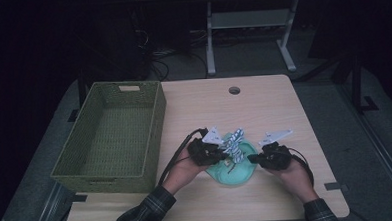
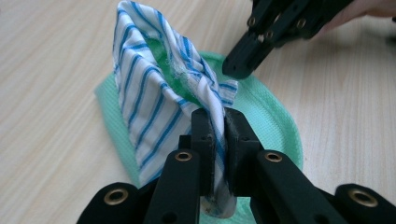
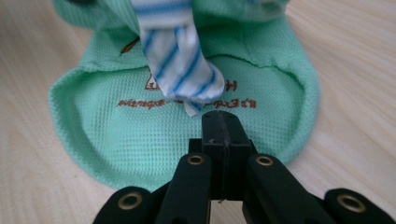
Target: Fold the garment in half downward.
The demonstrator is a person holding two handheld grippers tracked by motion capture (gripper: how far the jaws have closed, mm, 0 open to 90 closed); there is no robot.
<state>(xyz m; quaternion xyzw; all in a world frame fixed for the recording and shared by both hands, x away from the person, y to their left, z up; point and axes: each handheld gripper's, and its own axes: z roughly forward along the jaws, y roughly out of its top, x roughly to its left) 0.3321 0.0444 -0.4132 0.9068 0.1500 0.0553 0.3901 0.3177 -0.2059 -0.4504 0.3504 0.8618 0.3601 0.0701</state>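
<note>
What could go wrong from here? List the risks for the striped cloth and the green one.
1. The left gripper pinches only a narrow fold of the blue-and-white striped cloth; lifting might let it slip out.
2. The striped cloth lies on the mint-green mesh fabric piece with brown lettering, so the green piece may drag along.
3. The right gripper is shut on nothing, just short of the green fabric, so it is not pinning it to the light wooden table.
</note>
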